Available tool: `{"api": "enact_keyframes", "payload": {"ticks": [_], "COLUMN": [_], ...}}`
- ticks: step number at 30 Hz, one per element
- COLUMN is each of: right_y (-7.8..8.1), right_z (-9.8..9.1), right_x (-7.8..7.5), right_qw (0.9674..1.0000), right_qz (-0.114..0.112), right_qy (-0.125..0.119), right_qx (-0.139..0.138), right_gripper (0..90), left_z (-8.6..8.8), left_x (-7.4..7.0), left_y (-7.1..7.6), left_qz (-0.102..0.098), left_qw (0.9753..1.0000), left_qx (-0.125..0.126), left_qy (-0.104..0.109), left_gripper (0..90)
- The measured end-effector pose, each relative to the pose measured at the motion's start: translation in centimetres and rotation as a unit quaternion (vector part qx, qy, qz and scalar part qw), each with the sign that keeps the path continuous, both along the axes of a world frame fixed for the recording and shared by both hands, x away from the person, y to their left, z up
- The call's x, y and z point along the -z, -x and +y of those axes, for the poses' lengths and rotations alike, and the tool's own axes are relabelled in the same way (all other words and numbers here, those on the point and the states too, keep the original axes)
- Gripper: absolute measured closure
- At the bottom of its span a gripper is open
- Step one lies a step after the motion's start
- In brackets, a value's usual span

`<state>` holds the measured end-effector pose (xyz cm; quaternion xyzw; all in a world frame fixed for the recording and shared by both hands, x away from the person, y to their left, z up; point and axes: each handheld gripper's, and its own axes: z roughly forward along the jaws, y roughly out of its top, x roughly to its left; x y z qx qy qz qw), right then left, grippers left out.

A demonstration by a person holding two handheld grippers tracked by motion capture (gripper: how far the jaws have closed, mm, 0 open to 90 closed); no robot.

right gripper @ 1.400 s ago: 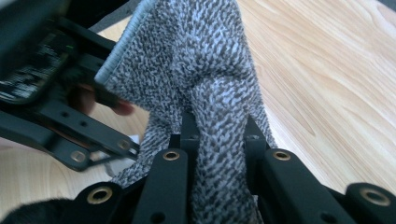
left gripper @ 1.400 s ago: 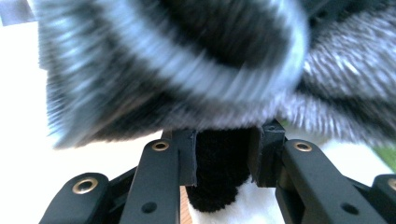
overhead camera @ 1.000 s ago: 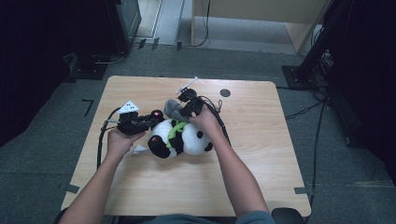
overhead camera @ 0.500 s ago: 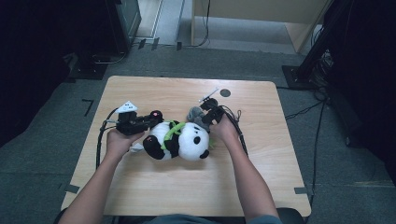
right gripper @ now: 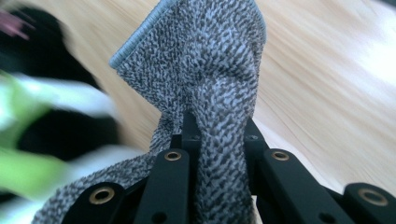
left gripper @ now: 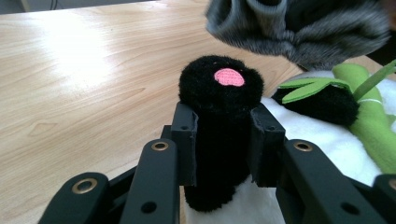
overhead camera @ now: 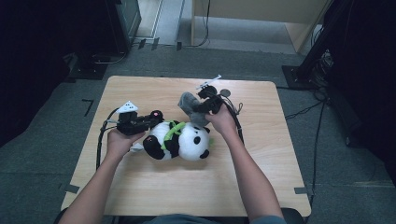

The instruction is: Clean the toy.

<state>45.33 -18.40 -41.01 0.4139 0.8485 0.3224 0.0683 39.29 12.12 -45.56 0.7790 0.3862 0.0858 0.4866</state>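
Note:
A black-and-white panda plush [overhead camera: 184,142] with a green bamboo piece [overhead camera: 169,135] lies on its side mid-table. My left gripper [overhead camera: 148,120] is shut on the panda's black leg [left gripper: 219,107], whose pink sole pad faces up between the jaws of that gripper [left gripper: 223,135]. My right gripper [overhead camera: 205,105] holds a grey knit cloth [overhead camera: 188,103] just above and behind the panda's head. In the right gripper view its jaws [right gripper: 217,130] pinch a fold of the grey cloth [right gripper: 205,70], and the panda [right gripper: 56,126] is a blur at the left.
The wooden table [overhead camera: 280,140] has bare room in front and to the right. A small dark round thing [overhead camera: 225,92] lies near the back edge. Cables trail from both grippers. The grey cloth [left gripper: 299,28] hangs close over the held leg.
My right gripper has carried the grey cloth to the right and slightly up, off the panda. The panda has rolled so its head lies to the right. My left gripper stayed put.

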Motion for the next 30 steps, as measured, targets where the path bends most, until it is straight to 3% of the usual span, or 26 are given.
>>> {"api": "enact_keyframes", "payload": {"ticks": [4,9,12,15,18,20,23,26,28,30], "right_y": [0.3,0.6,0.7,0.9,0.5,0.3,-0.2,-0.5,-0.6,-0.6], "right_z": [3.1,6.8,8.8,10.0,9.5,8.7,6.7,5.3,4.1,3.1], "right_x": [-1.8,-3.3,-2.9,-1.6,-0.5,0.3,1.2,2.1,2.7,3.0], "right_qw": [0.9992,0.9956,0.9924,0.9926,0.9938,0.9950,0.9962,0.9971,0.9973,0.9976], "right_qz": [-0.017,-0.032,-0.017,-0.008,0.004,0.014,0.031,0.044,0.051,0.052], "right_qy": [-0.017,-0.044,-0.063,-0.038,-0.039,0.000,-0.012,0.008,-0.014,-0.017], "right_qx": [-0.033,-0.076,-0.104,-0.115,-0.104,-0.099,-0.080,-0.062,-0.052,-0.042], "right_gripper": [79.3,79.3,79.3,79.3,79.4,79.4,79.5,79.5,79.4,79.5], "left_z": [0.0,-0.1,-0.2,-0.4,-0.4,-0.3,-0.4,-0.5,-0.5,-0.5], "left_x": [0.0,0.0,-0.1,0.0,0.3,0.3,0.3,0.3,0.2,0.2], "left_y": [0.0,0.0,0.0,0.0,-0.1,-0.2,-0.2,-0.2,-0.2,-0.2], "left_qz": [-0.001,-0.003,-0.002,0.002,0.009,0.016,0.015,0.015,0.013,0.014], "left_qw": [1.0000,1.0000,1.0000,0.9997,0.9994,0.9994,0.9994,0.9994,0.9994,0.9994], "left_qx": [0.001,0.001,-0.002,-0.014,-0.027,-0.030,-0.029,-0.031,-0.031,-0.031], "left_qy": [-0.002,-0.005,-0.005,-0.021,-0.017,-0.007,-0.007,-0.007,-0.007,-0.006], "left_gripper": [68.5,68.6,68.7,69.1,69.6,69.9,70.2,70.3,70.3,70.3]}}
